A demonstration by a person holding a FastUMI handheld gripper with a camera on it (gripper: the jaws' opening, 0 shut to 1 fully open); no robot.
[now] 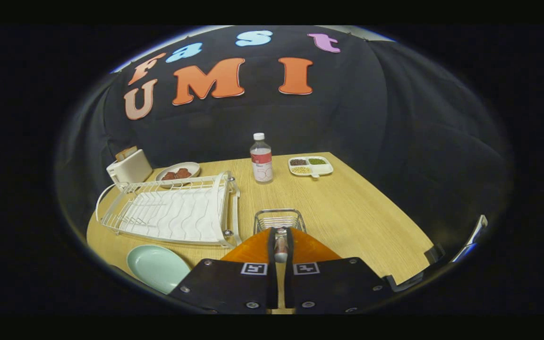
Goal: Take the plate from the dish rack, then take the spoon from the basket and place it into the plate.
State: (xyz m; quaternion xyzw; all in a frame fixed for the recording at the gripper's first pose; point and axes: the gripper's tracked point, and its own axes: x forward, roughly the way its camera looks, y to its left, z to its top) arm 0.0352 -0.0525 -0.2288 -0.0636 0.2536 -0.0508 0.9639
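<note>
Showing pale mint green on the plate, white wire on the dish rack, bare silver metal on the wire basket. Reading orange on the gripper fingers, black on its body, with black-and-white square markers. Glinting silver on the spoon handle pinched between the fingers. Displaying light wood grain on the table. Carrying a white cap and red-and-white label on the clear bottle.
</note>
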